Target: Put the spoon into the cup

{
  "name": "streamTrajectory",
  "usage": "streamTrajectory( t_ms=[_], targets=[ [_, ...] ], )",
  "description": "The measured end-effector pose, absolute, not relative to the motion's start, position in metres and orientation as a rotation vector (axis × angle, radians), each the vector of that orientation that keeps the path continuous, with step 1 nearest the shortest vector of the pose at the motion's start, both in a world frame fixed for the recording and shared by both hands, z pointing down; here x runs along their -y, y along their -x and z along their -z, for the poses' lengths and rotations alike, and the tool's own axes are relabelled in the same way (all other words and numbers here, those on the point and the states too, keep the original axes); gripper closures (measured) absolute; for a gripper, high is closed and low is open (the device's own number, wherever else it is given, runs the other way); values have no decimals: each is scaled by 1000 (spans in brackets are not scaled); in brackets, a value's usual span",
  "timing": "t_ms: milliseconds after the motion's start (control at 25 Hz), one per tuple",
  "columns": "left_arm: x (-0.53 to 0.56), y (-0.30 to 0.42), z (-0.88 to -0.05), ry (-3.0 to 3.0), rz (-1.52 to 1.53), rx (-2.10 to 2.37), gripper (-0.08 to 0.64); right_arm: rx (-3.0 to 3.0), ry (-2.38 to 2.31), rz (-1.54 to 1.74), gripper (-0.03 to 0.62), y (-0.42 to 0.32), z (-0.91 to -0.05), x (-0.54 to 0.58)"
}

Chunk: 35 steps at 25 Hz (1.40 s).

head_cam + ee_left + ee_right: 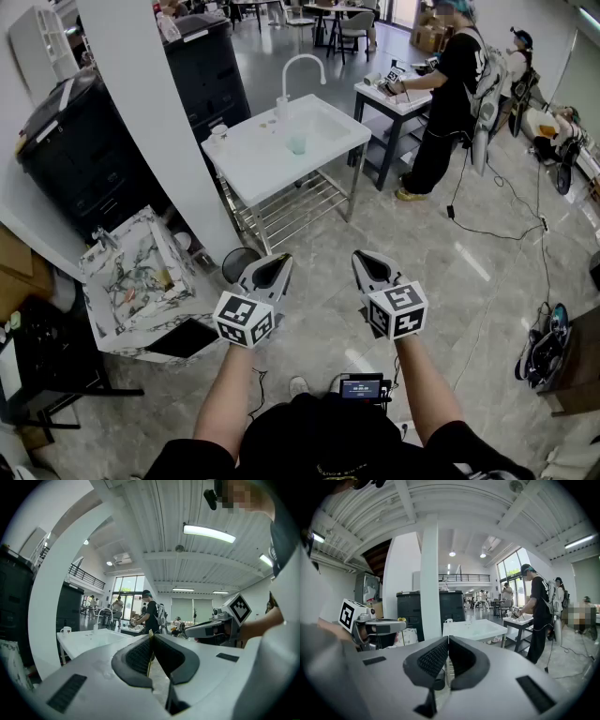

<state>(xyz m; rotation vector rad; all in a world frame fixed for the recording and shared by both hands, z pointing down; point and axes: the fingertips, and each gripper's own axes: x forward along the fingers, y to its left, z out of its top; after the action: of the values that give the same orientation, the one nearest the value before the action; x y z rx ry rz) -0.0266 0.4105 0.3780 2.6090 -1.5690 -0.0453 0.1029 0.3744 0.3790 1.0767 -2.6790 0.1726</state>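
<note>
White worktop (253, 164) at upper centre of the head view carries a pale green cup (297, 143); the spoon cannot be made out. Left gripper (279, 262) and right gripper (366, 261) hover at lower centre, well apart from it, fingers closed on nothing.

The left gripper (274, 266) and right gripper (367, 262) hang side by side above the floor (487, 281), well apart from the sink table (246, 161).
</note>
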Motion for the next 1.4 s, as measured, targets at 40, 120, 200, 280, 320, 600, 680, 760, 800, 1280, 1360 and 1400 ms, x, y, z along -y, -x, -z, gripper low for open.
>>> streamTrajectory(
  t_ms=[40, 120, 200, 280, 320, 600, 680, 760, 800, 1280, 1360, 1400],
  targets=[
    [-409, 27, -377, -2608, 48, 1571, 545, 2682, -1075, -170, 528, -102, -378, -374],
    [-407, 27, -376, -2606, 52, 1576, 545, 2686, -1069, -165, 528, -101, -378, -372],
    [-406, 26, -376, -2605, 50, 1581, 545, 2688, -1062, -167, 528, -102, -378, -371],
    [-405, 25, -376, -2603, 50, 1582, 545, 2687, -1056, -173, 528, -104, -379, -370],
    [-405, 24, -376, -2603, 51, 1583, 545, 2688, -1055, -175, 528, -105, -379, -369],
    [-400, 18, -373, -2610, 51, 1577, 545, 2718, -1038, -209, 527, -106, -377, -365],
    [-399, 16, -372, -2609, 50, 1576, 545, 2715, -1031, -206, 527, -108, -378, -364],
    [-397, 14, -372, -2610, 49, 1575, 545, 2711, -1025, -206, 528, -111, -380, -363],
    [-396, 12, -372, -2611, 48, 1574, 545, 2711, -1022, -208, 527, -112, -380, -362],
    [-383, -7, -371, -2605, 37, 1586, 545, 2722, -990, -222, 526, -130, -381, -349],
    [-378, -12, -371, -2602, 32, 1592, 545, 2721, -987, -223, 526, -136, -382, -344],
    [-376, -15, -371, -2600, 31, 1595, 545, 2722, -986, -223, 526, -139, -382, -342]
  ],
)
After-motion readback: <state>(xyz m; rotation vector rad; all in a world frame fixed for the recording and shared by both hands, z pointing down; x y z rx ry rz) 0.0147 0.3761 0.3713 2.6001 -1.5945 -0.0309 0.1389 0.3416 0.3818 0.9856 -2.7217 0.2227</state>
